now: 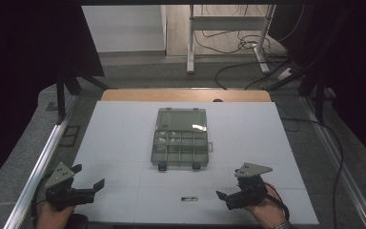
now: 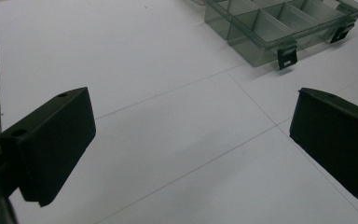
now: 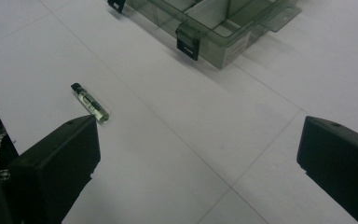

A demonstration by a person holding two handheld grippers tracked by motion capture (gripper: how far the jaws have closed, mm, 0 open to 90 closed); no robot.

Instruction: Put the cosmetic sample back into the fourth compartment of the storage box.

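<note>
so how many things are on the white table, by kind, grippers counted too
Clear compartment box, lid open: 1
Small vial with a black cap: 1
Grippers, both open: 2, the left gripper and the right gripper
Total: 4

High view overhead facing forward, gripper views low, near the table (image 1: 124,143), sharing the compartment box (image 1: 180,138).

We're looking at a dim room: grey carpet floor (image 1: 138,74), white table legs (image 1: 190,43) at 12 o'clock, loose cables (image 1: 248,45) around 1
</note>
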